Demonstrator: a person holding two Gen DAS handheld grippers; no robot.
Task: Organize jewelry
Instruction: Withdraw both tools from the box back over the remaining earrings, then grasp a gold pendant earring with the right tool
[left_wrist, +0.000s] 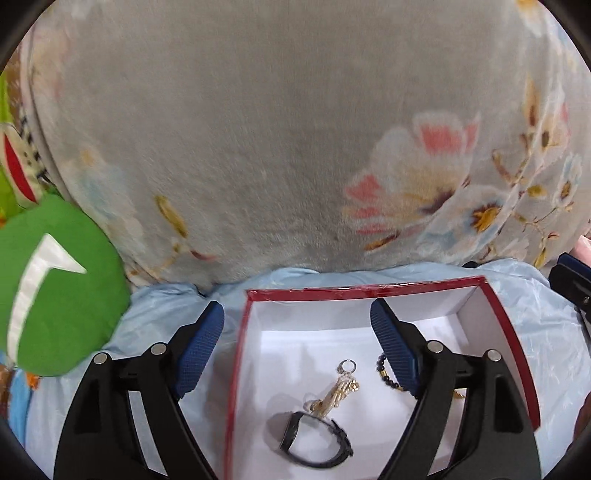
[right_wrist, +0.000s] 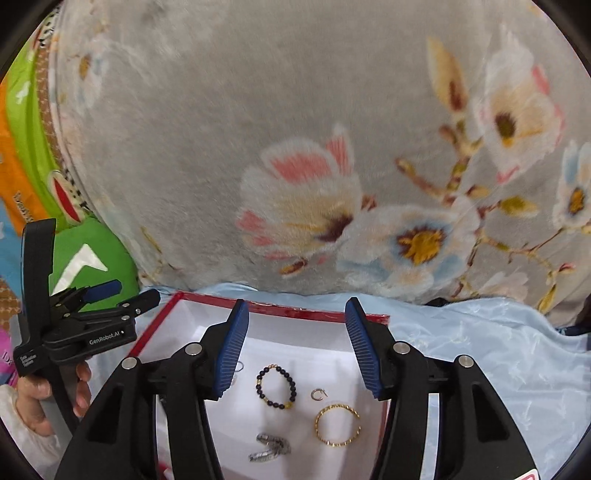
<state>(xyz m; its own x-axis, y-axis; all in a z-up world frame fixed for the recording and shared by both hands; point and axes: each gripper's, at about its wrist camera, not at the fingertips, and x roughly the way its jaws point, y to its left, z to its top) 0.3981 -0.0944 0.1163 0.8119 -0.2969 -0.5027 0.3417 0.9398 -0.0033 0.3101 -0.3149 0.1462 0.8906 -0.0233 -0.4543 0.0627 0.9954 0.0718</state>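
Note:
A white box with a red rim (left_wrist: 369, 290) sits on a light blue cloth. In the left wrist view it holds a black watch (left_wrist: 341, 439), a gold and pearl piece (left_wrist: 336, 397), a small silver ring (left_wrist: 347, 366) and a dark bead bracelet (left_wrist: 386, 369) half hidden by a finger. My left gripper (left_wrist: 297, 314) hangs open over the box with nothing between its fingers. The right wrist view shows the box (right_wrist: 155, 321) with the bead bracelet (right_wrist: 258, 386), a gold bangle (right_wrist: 317, 424), a silver hoop (right_wrist: 313, 394) and a silver piece (right_wrist: 271, 446). My right gripper (right_wrist: 297, 306) is open above them, holding nothing.
A grey floral blanket (left_wrist: 258, 147) rises just behind the box. A green cushion (left_wrist: 66, 280) lies to the left. The light blue satin cloth (right_wrist: 480, 350) spreads to the right. In the right wrist view a hand (right_wrist: 33, 391) holds the left gripper (right_wrist: 133, 291) at the left edge.

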